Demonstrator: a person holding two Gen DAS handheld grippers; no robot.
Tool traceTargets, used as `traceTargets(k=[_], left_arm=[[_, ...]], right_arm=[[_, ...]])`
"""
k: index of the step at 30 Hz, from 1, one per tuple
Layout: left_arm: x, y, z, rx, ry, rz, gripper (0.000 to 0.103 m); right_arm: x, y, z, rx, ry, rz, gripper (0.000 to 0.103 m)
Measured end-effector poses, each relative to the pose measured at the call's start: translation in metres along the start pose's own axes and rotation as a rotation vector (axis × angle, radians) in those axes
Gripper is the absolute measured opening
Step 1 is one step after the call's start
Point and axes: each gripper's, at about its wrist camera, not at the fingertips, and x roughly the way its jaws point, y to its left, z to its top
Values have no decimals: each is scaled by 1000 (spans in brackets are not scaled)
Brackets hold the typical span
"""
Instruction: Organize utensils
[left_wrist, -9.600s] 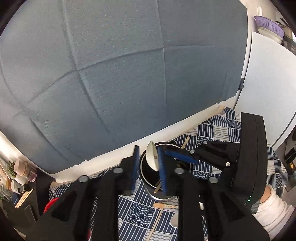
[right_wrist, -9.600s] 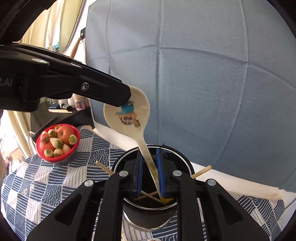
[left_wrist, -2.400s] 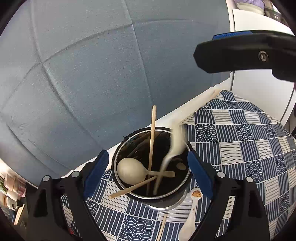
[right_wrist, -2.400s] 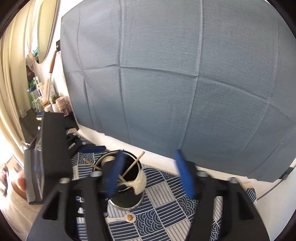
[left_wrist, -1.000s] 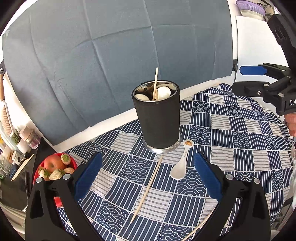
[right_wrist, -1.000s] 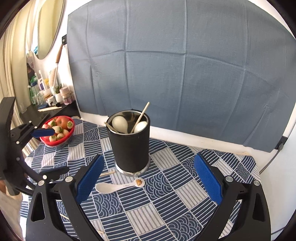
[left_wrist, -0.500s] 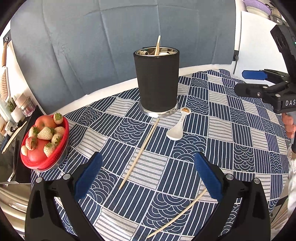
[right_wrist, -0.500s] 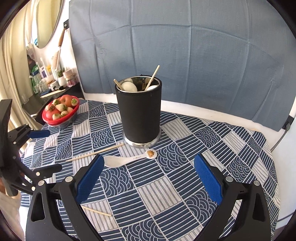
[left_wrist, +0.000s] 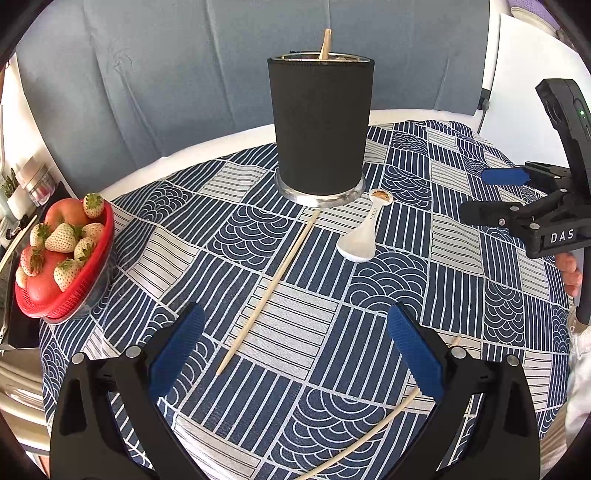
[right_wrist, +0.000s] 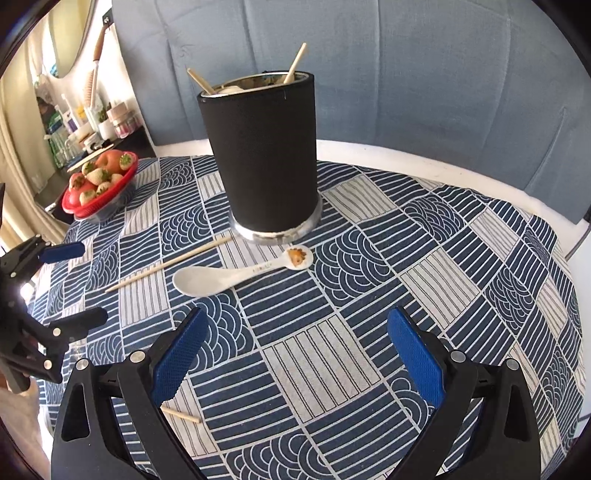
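A black utensil holder (left_wrist: 320, 127) (right_wrist: 263, 155) stands at the back of the table with chopsticks and spoons in it. A white ceramic spoon (left_wrist: 364, 232) (right_wrist: 236, 275) lies in front of it. One wooden chopstick (left_wrist: 267, 288) (right_wrist: 168, 264) lies beside the spoon. Another chopstick (left_wrist: 373, 428) (right_wrist: 181, 415) lies near the table's front. My left gripper (left_wrist: 295, 354) is open and empty above the front of the table. My right gripper (right_wrist: 295, 354) is open and empty too; it also shows in the left wrist view (left_wrist: 491, 194).
A red bowl of strawberries and apples (left_wrist: 59, 254) (right_wrist: 101, 184) sits at the table's left edge. A blue patterned tablecloth (left_wrist: 424, 295) covers the round table. A grey-blue backdrop (right_wrist: 406, 74) hangs behind. Bottles and jars (right_wrist: 85, 122) stand on a side shelf at the left.
Both grippers have let go of spoons into the holder, opened wide and drawn back and down toward the table's front. In the last half second they came slightly lower.
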Motion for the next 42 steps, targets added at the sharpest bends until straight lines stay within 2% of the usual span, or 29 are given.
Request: traceTargets(k=[15,23,24,26,27,28,31,35,42], left_arm=[[52,-9,25,-14,64,-45,97],[70,-4,35,-74,107,-90,96],[73,-5,36,-81,127,-112,91],[82,-6,35,-107,186,-177,51],[87,-7,34,-114,219,-193,11],[87,-9,35,-103,222,-161,5],[87,-14,37,-76,246,-195,4],[87,-16,37,-54,243,-172,4],[83,-15,34,-33,250,-176,4]], right_arm=[[35,-32,5,13,49,-12,94],[44,-37,5,-2,47,0,94],[44,-37,5,0,45,0,94],[45,-39,5,4,42,8,94],[46,-39,6,6,40,12,94],[46,-40,6,8,39,15,94],[46,-42,7,20,33,21,94],[45,-40,5,19,27,48,94],[43,-26,1,-70,3,45,94]])
